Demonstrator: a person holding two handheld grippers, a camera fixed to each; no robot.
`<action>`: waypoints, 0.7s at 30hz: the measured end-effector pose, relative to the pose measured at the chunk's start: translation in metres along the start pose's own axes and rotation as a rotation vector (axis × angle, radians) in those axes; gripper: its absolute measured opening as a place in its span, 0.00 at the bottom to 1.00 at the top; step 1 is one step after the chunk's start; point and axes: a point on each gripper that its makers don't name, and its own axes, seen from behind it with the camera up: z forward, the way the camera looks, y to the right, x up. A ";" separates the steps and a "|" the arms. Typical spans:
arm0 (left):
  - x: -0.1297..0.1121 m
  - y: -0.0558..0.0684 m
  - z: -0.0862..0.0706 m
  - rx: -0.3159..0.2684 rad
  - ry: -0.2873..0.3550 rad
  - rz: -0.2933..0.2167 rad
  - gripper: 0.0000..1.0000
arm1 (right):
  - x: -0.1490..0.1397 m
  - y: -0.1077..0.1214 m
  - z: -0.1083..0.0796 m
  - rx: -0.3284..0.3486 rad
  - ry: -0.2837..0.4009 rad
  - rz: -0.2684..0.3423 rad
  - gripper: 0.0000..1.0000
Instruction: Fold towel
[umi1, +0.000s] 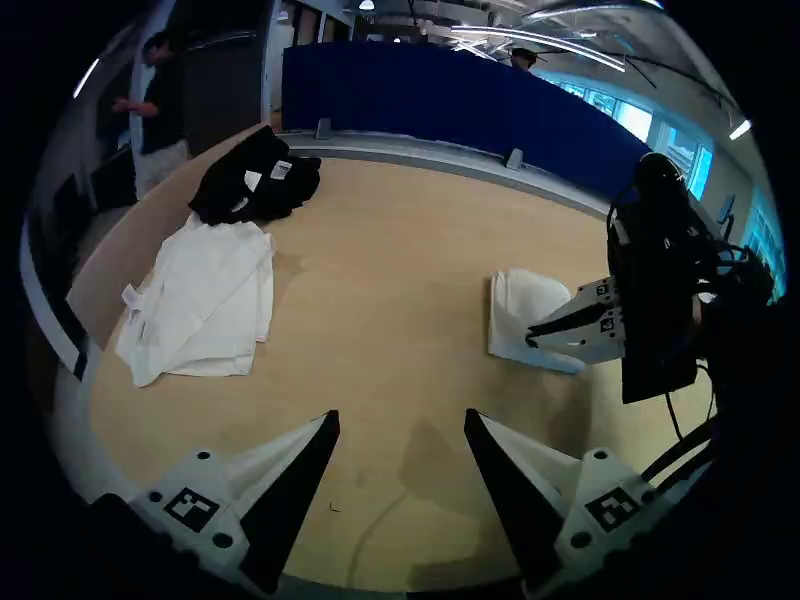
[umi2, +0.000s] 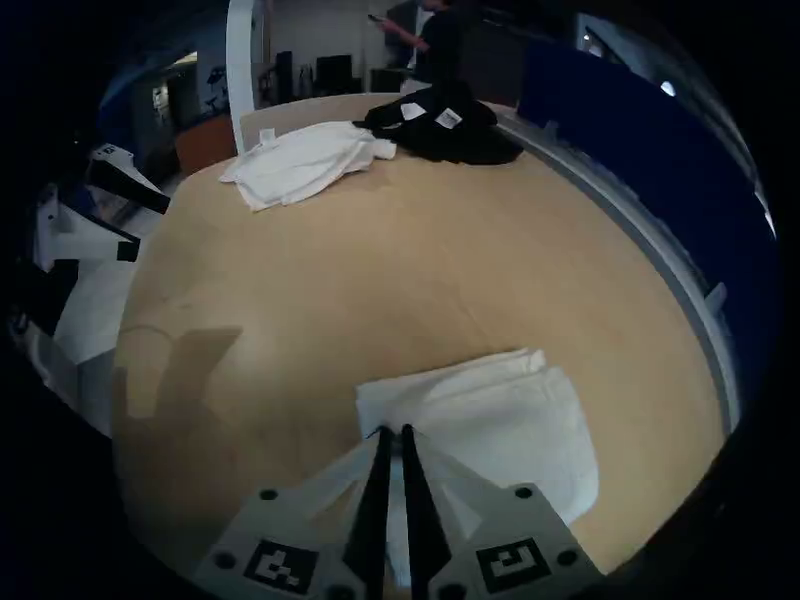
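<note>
R gripper (umi2: 392, 432): we see its fingers drawn nearly together, only a sliver of gap; tips sit at the near edge of the towel (umi2: 480, 420). We can't tell if cloth is pinched btwn them.
L gripper (umi1: 400, 420): fingers wide apart, nothing btwn them, held over bare wood.
Towel: white, folded into a thick rectangle, flat on the surface (umi1: 400, 260), close to the rim on the R gripper's side. In the left gripper view it lies right of centre w/ the R gripper's tips at its edge.
Surface: light wood, rounded outline.
White pile (umi1: 200, 300): crumpled white cloth, well apart from the towel, across the surface.
Black pile (umi1: 255, 185): dark cloth w/ white tags, just beyond the white pile and touching it.
Partition (umi1: 450, 100): blue, runs along the far edge of the surface.
Person (umi1: 155, 120): stands beyond the surface, near the black pile.
</note>
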 end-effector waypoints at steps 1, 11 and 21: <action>0.000 0.000 0.000 0.000 0.000 -0.001 0.93 | 0.001 0.000 -0.001 -0.002 0.001 -0.003 0.13; 0.000 0.002 -0.001 0.000 0.001 -0.002 0.93 | 0.010 0.002 -0.011 -0.012 0.039 0.001 0.68; 0.002 0.003 -0.002 0.000 0.005 -0.010 0.93 | -0.008 0.000 -0.025 -0.043 0.031 0.043 0.75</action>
